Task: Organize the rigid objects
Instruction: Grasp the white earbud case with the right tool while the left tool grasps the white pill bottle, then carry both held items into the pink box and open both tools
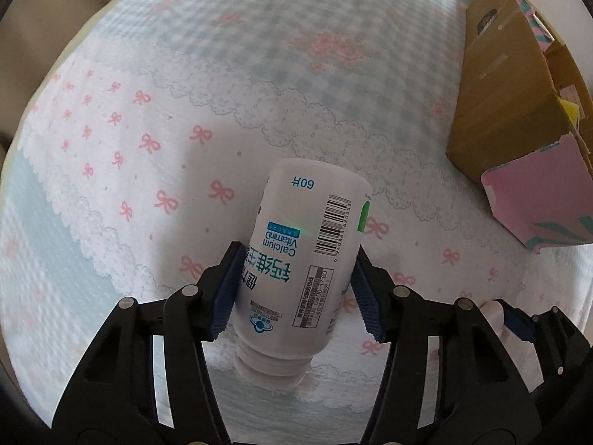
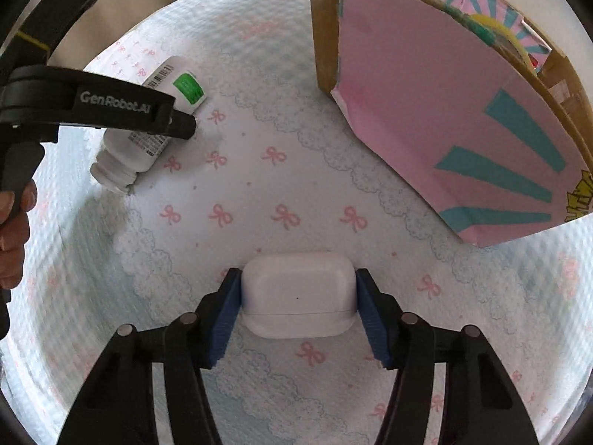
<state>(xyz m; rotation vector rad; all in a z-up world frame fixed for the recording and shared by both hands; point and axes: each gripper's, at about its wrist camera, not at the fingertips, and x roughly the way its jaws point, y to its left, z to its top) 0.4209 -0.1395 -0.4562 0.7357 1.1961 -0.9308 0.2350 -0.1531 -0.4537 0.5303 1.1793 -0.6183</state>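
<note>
A home setting. A soft quilted cloth (image 2: 281,170) printed with pink bows, lace scallops and pale blue gingham covers the surface, like bedding or a household tablecloth. On it lie everyday personal items: a vitamin bottle (image 1: 300,259), a white earbud case (image 2: 298,293), and a worn cardboard box (image 2: 444,118) holding odds and ends.

- A quilted white and pale-blue cloth (image 1: 259,85) printed with pink bows, blue gingham checks and scalloped lace bands covers the whole surface.
- Past the cloth's far edge lies a plain beige surface (image 2: 192,7); whether it is wall or floor cannot be told.
- Soft, even light falls across the cloth, with a faint grey shadow (image 1: 222,155) near its middle.
</note>
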